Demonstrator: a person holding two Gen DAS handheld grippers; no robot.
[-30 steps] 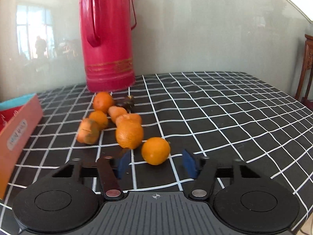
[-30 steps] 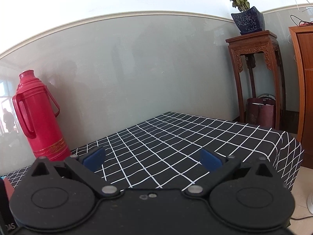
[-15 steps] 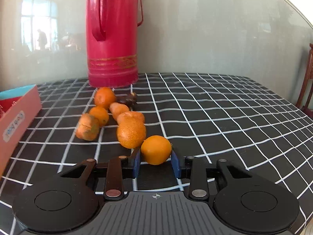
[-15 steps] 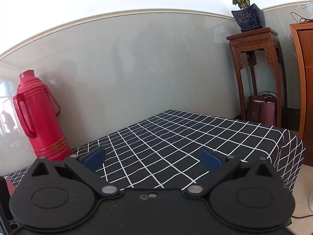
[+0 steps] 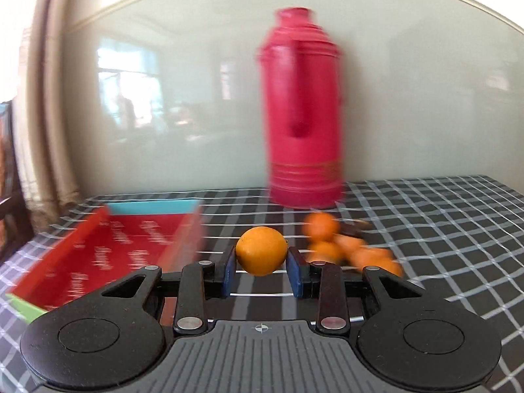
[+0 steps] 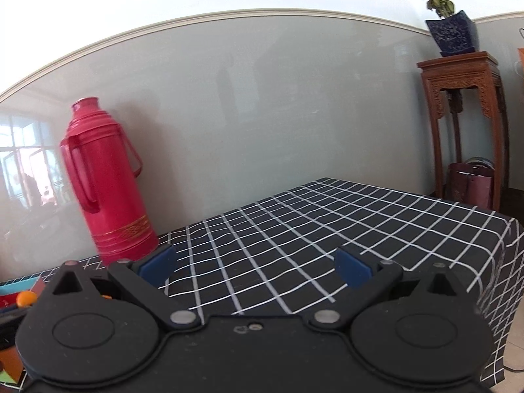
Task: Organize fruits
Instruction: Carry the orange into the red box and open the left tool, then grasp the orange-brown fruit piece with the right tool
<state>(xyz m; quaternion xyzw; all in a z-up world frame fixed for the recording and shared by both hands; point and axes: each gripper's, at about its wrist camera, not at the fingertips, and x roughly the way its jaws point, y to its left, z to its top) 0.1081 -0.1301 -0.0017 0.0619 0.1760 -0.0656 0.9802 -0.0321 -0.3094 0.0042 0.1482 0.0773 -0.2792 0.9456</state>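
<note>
Now the left gripper [image 5: 261, 270] is clamped on an orange [image 5: 261, 251], its two blue pads [image 5: 229, 270] pressed against the fruit's sides; the jaws closed onto it within the last second. The orange sits clear of the black-and-white checked tablecloth [image 5: 442, 229], between a red cardboard box [image 5: 108, 255] on its left and the heap of remaining fruit [image 5: 347, 249] on its right. That heap is smeared by motion, so I can only say it looks like several more oranges or tangerines lying close together, with something darker at the back.

The box lies open, with a turquoise far wall and a green corner nearest the camera. Its red inner face carries rows of pale writing, but the blur makes it unreadable. Behind the fruit stands a tall red thermos flask [image 5: 303, 111] with a handle and gold bands near its base; no brand shows on it.

From the right wrist view, the right gripper [image 6: 255, 267] hangs over the tablecloth with its jaws spread wide and nothing between the blue pads. The thermos stands to its left against the grey-green wall. At the far left edge a small patch of orange and a bit of the box peep past the gripper's body. A potted plant [image 6: 450, 23] sits on a carved wooden stand [image 6: 465, 98] at right.
</note>
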